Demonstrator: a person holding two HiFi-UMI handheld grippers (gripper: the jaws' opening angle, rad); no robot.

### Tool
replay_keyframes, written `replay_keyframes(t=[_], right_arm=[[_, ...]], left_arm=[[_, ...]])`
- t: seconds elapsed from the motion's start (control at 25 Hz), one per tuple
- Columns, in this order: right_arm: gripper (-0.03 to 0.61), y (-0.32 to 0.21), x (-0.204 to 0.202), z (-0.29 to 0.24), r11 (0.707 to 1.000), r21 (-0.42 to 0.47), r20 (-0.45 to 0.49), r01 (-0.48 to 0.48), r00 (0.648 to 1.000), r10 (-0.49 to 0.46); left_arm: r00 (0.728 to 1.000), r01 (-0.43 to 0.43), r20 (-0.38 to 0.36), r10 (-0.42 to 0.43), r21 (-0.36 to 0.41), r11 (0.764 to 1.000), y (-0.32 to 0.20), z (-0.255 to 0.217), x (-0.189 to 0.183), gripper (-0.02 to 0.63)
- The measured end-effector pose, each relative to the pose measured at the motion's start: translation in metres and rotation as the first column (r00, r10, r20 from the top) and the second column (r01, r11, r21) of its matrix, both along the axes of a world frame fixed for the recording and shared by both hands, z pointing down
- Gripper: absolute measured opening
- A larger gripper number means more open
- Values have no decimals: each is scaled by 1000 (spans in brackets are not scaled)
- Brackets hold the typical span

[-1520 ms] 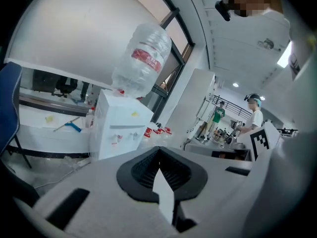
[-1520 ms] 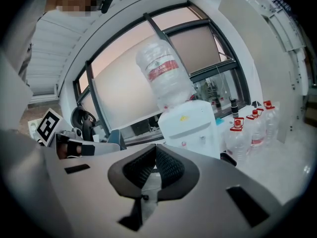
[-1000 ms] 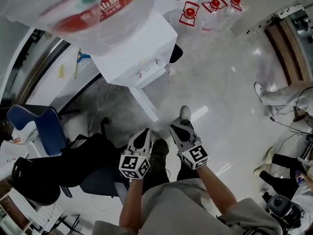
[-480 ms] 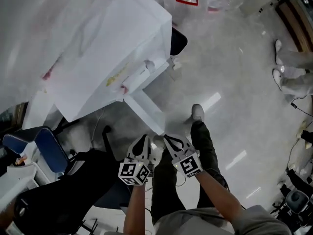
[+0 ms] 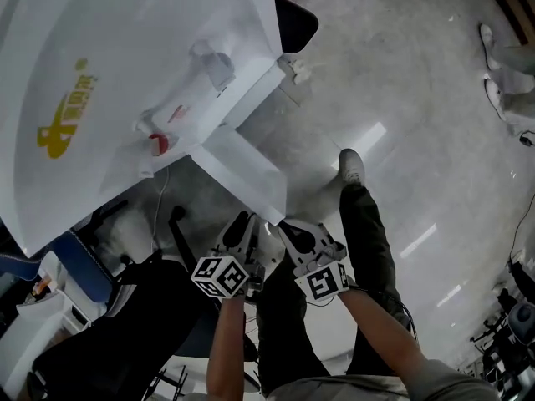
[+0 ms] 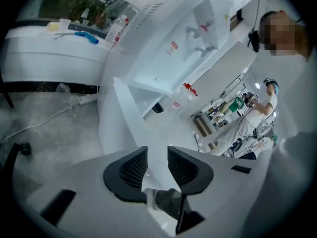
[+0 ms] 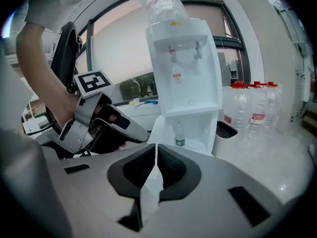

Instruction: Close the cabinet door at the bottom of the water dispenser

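Observation:
The white water dispenser (image 5: pixel 125 73) fills the upper left of the head view. Its bottom cabinet door (image 5: pixel 238 174) stands open, swung out toward me. My left gripper (image 5: pixel 244 224) is just below the door's free edge and its jaws are opening. In the left gripper view (image 6: pixel 157 157) the door (image 6: pixel 126 118) runs down into the gap between the pads, and I see no pad pressing on it. My right gripper (image 5: pixel 288 228) sits beside it, shut with nothing held (image 7: pixel 155 165). The right gripper view shows the open cabinet with a small bottle (image 7: pixel 179 138) inside.
A black chair (image 5: pixel 109 324) and a blue chair (image 5: pixel 84 261) stand at the left. A dark bin (image 5: pixel 292 19) sits beside the dispenser, with several water bottles (image 7: pixel 250 108) to its right. A cable (image 6: pixel 49 115) lies on the floor. My shoe (image 5: pixel 351 165) is near the door.
Both grippers have sunk toward the floor and closed in on the door's free edge; the dispenser looms larger. The left jaws have parted.

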State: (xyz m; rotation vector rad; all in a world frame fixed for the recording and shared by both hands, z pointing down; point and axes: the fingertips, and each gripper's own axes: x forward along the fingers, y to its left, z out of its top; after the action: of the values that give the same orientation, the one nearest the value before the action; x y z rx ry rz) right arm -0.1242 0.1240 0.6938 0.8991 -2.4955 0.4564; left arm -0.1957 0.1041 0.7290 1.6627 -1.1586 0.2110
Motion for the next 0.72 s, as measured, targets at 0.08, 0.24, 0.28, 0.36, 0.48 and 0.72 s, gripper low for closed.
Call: replay_keyframes(t=[0.08, 0.24, 0.28, 0.36, 0.48, 0.72], right_arm=[[12, 3, 2, 8, 1000, 1, 2, -7, 1000, 7], [12, 8, 6, 17, 1000, 0, -8, -29, 1000, 29], [12, 10, 6, 19, 999, -2, -12, -34, 999, 34], [12, 12, 8, 22, 999, -11, -19, -43, 999, 43], [12, 15, 11, 26, 998, -21, -28, -56, 998, 55], [86, 14, 23, 44, 989, -77, -49, -128, 991, 124]], left_arm=[[999, 19, -41, -20, -35, 999, 1, 15, 1, 118], [993, 59, -98, -70, -103, 993, 4, 37, 2, 118], [990, 70, -112, -83, -112, 991, 5, 40, 4, 117], [984, 98, -139, -115, -121, 988, 4, 41, 5, 106], [972, 137, -177, -158, -127, 982, 1, 40, 10, 101], [954, 196, -203, -222, -143, 970, -8, 42, 22, 101]])
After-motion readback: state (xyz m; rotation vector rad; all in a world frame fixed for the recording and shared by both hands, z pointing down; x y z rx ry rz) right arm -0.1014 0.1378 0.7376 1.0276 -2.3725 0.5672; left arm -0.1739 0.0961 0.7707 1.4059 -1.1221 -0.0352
